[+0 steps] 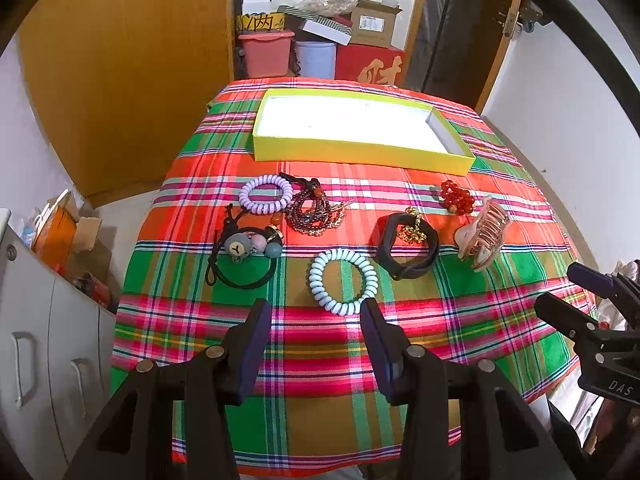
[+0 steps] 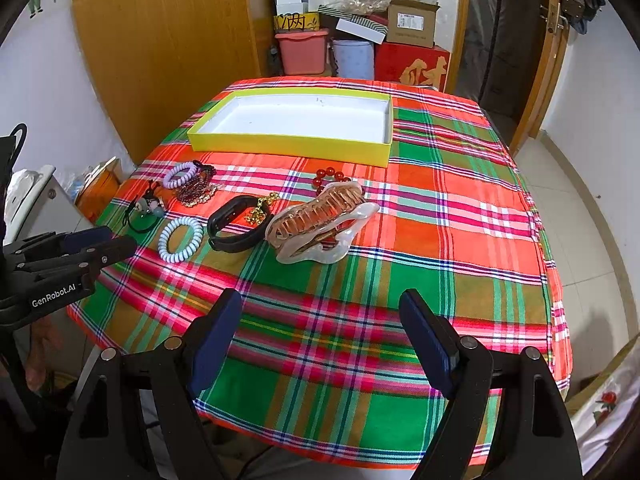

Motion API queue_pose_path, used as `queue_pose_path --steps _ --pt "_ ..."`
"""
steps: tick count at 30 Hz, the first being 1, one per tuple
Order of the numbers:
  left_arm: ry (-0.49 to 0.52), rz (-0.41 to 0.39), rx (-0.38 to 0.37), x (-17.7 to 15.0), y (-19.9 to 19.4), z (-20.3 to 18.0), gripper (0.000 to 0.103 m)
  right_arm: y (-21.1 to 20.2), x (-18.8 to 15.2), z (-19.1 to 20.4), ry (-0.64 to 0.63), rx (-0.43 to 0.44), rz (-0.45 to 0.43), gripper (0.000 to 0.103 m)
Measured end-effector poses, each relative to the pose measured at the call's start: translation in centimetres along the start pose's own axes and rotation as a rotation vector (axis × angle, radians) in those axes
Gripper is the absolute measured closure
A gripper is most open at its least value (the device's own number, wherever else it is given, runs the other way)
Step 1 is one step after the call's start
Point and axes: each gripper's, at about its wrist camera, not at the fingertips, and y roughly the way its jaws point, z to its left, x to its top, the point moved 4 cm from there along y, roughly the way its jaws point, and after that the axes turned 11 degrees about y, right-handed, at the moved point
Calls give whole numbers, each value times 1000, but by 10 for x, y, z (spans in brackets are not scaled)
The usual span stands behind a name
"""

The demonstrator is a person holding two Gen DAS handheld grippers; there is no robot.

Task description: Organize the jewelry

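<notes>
I have both grippers hovering above the near edge of the table, whose plaid cloth [image 1: 460, 320] is bright red, green and pink. My left gripper [image 1: 316, 312] has its jaws spread wide with nothing between them, and its fingertips sit just short of the pale blue coil hair tie [image 1: 343, 281]. My right gripper [image 2: 320, 306] is also spread wide and empty, with the pearly claw hair clip [image 2: 316, 222] lying ahead of it, well apart from the tips. The jewelry is scattered across the middle of the cloth: a lilac coil tie [image 1: 266, 193] touching a heap of dark beaded bracelets [image 1: 314, 216], a black elastic with round charms [image 1: 244, 254] to their left, a black band [image 1: 406, 250] with a gold chain [image 1: 414, 230] draped inside it, and a red bead bracelet [image 1: 456, 197] just beyond the clip. Behind them all, the shallow yellow box [image 1: 360, 154] lies open with a bare white floor.
</notes>
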Motion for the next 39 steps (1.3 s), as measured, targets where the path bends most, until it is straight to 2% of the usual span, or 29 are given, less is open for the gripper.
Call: queue_pose_path --steps 39 --pt "10 -7 -9 -4 1 -2 57 1 0 2 4 6 -1 22"
